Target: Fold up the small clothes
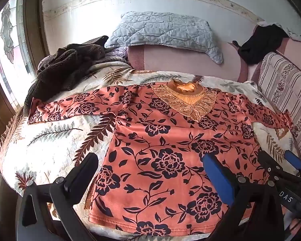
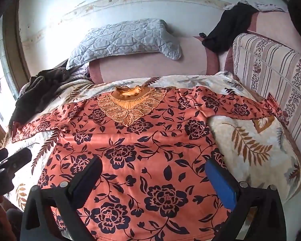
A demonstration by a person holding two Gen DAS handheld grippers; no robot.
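The bed (image 1: 50, 150), under a leaf-print blanket (image 2: 250, 140), carries one orange flowered blouse (image 1: 160, 140) laid flat, front up, both sleeves spread out to left and right and the gold lace collar (image 1: 186, 100) at the far end. A grey pillow (image 1: 162, 30) leans on the far wall and a dark brown fleece (image 1: 66, 64) is heaped at the far left.

Nothing is folded yet. A clean first fold probably means pinching a sleeve or side edge through one layer only, lifting it low, and laying it straight across the body so the hem stays square.

The left claw (image 1: 148, 172) hangs over the near left part of the blouse, fingers wide apart and holding nothing. The right claw (image 2: 154, 174) hangs over the near middle of it, also spread and empty. Whether either touches the cloth I cannot tell.
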